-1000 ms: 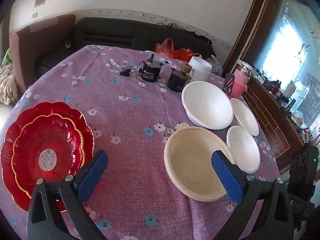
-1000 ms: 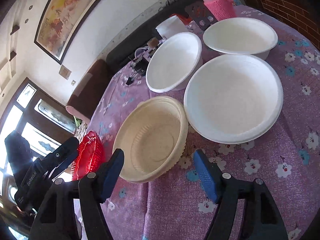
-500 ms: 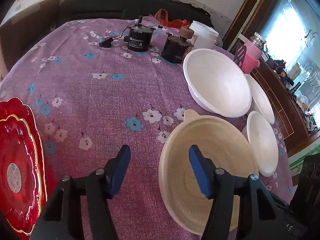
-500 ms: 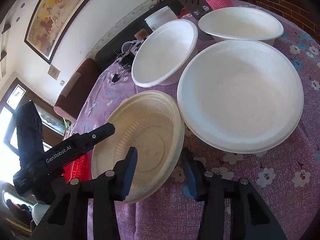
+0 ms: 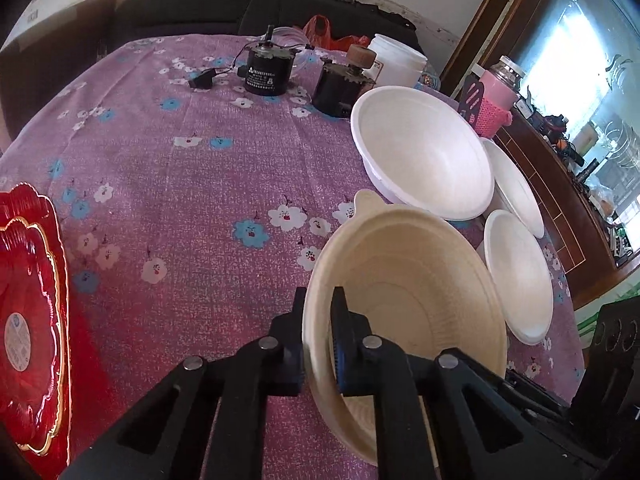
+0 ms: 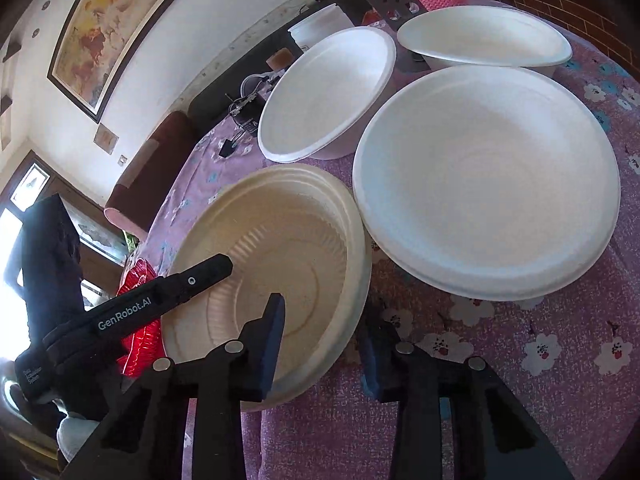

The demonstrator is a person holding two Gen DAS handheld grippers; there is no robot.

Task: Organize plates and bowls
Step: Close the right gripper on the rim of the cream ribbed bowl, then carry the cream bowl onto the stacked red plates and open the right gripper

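We pinch the near rim of the cream ribbed bowl (image 5: 404, 304) with our left gripper (image 5: 318, 334); our right gripper (image 6: 320, 344) straddles its opposite rim, jaws spread. Beyond that bowl sit three white foam bowls (image 6: 486, 176), all empty; left of it, two stacked red plates (image 5: 30, 320)

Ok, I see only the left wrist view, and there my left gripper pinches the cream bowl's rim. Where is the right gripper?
Observer: The right gripper straddles the cream bowl at its near rim, on the side toward the big white plate.
Operator: Is it closed on the rim?
Observer: No, it is open. One finger is inside the bowl and the other is outside, with a gap between them.
Operator: Does that camera see my left gripper?
Observer: Yes. The left gripper reaches in from the left of that view, with one finger over the bowl's inside.
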